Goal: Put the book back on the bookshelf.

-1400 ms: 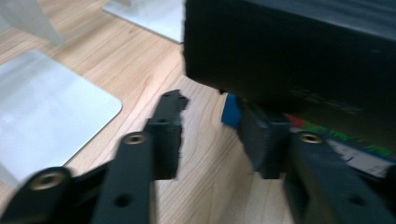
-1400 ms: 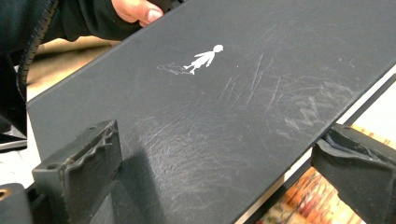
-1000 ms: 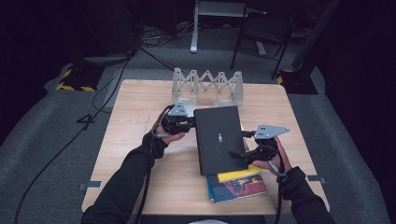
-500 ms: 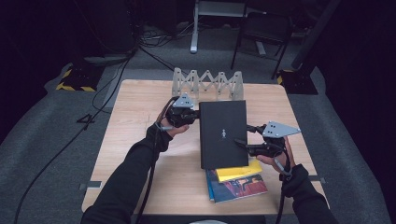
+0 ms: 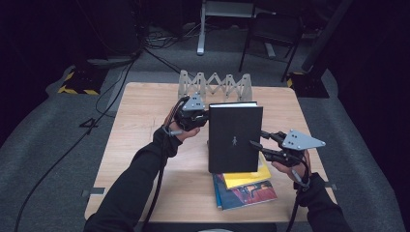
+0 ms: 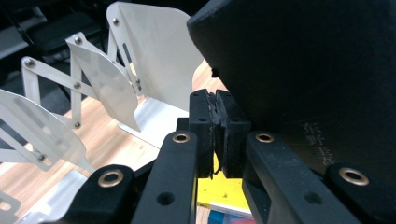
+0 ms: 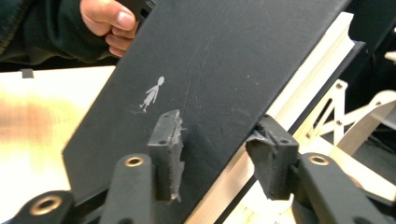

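A black hardback book (image 5: 234, 137) with a small white figure on its cover is tilted up off the table, its top edge toward the rack. My left gripper (image 5: 205, 116) is shut on the book's upper left edge; in the left gripper view the pads (image 6: 205, 135) pinch a thin edge below the black cover (image 6: 303, 60). My right gripper (image 5: 258, 142) grips the right side. In the right gripper view one pad (image 7: 168, 140) lies on the cover (image 7: 210, 70) and the other sits past the white page edge.
A white accordion-style rack (image 5: 215, 87) stands at the table's far edge, just behind the book. A yellow book (image 5: 246, 179) lies on a colourful one (image 5: 246, 193) under the black book's lower end. Bare wooden table (image 5: 145, 111) lies to the left.
The black book has been tipped up from nearly flat to steeply raised and shifted toward the rack. Both grippers moved up and forward with it.
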